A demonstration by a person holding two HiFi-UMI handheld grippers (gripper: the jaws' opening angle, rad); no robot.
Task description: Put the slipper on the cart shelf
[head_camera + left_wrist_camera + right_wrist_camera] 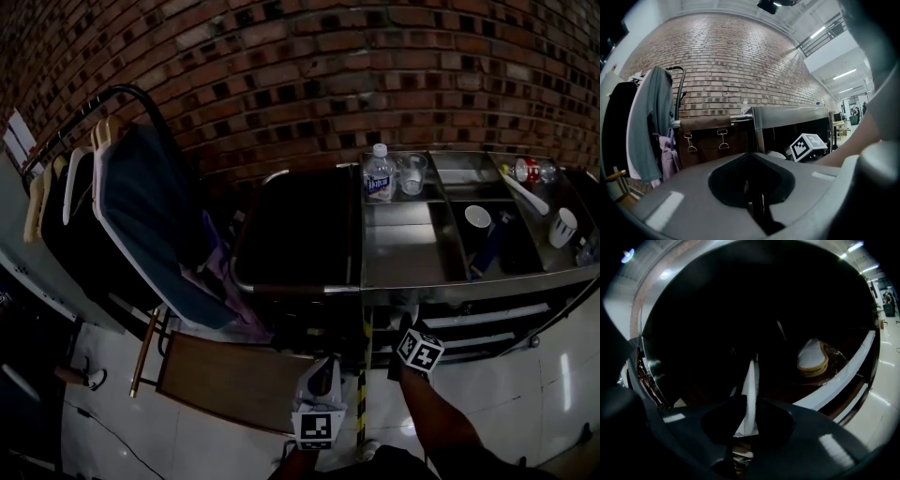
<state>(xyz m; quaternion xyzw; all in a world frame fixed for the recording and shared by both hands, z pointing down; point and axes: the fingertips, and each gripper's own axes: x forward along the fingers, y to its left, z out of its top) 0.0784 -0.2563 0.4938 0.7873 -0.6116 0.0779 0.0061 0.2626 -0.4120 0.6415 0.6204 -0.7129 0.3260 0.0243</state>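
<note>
My right gripper (751, 397) is shut on a thin white slipper (751, 378), held edge-on between the jaws inside the dark lower part of the steel cart (405, 255). A second pale slipper (812, 357) lies flat on the lower cart shelf (846, 373), further in and to the right. In the head view the right gripper (409, 334) reaches under the cart's top, its fingertips hidden. My left gripper (320, 370) hangs low in front of the cart. Its jaws (760, 204) look shut with nothing between them.
The cart's top trays hold a water bottle (379, 174), a glass (412, 172) and cups (478, 217). A brown leather bag (705, 136) stands left of the cart. A clothes rack with hung garments (141, 216) fills the left side.
</note>
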